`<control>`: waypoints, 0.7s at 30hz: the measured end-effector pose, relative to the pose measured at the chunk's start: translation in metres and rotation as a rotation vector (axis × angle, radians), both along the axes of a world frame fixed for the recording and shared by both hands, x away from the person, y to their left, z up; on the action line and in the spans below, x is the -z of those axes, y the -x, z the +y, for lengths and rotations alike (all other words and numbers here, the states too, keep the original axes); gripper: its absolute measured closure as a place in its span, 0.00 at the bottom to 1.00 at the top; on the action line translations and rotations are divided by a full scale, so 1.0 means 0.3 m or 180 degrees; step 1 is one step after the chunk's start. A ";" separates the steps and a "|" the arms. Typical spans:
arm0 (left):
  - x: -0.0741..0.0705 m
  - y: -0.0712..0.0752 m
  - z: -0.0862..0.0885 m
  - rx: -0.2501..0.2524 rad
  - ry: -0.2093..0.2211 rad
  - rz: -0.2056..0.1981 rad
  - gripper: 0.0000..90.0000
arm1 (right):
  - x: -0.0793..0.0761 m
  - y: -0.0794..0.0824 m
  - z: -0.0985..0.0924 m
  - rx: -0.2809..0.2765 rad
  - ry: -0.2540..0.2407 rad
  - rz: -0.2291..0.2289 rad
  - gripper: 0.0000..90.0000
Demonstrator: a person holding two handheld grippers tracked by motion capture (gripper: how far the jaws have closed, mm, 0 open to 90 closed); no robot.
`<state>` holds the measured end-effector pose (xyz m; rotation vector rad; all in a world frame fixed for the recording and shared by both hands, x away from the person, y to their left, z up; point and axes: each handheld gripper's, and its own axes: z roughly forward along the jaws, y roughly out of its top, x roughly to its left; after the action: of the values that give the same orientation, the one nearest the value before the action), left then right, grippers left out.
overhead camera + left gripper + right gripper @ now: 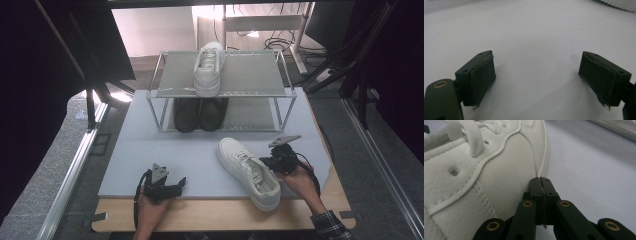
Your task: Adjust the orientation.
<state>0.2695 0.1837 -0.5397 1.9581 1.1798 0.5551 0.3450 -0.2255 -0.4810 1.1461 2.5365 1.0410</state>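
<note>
A white sneaker (247,172) lies on the grey mat (150,160), toe towards the rack and heel at the front edge. My right gripper (270,162) is at its right side, shut with nothing between its jaws. In the right gripper view the closed tips (541,180) press against the sneaker's (486,170) leather side just above the sole. My left gripper (180,185) rests low over the mat at the front left, apart from the sneaker. Its jaws stand wide open (536,67) over bare mat, with the sneaker's sole edge (621,3) far off.
A two-tier metal shoe rack (280,95) stands at the back of the mat. Another white sneaker (209,67) sits on its top shelf and a pair of black shoes (200,114) on the lower one. The wooden table edge (210,215) runs along the front.
</note>
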 end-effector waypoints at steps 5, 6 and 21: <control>0.000 0.000 0.000 -0.0001 0.0000 0.0000 0.15 | -0.013 0.018 -0.030 0.0022 -0.0022 -0.0038 0.95; 0.000 0.000 0.000 -0.0001 0.0000 0.0000 0.15 | -0.018 0.024 -0.037 0.0028 -0.0021 -0.0046 0.95; 0.000 0.000 0.000 0.0000 -0.0001 0.0001 0.15 | -0.097 0.113 -0.150 0.0128 -0.0210 -0.0076 0.82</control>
<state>0.2695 0.1836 -0.5397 1.9585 1.1800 0.5551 0.3111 -0.2705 -0.4518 1.1888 2.4678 1.1293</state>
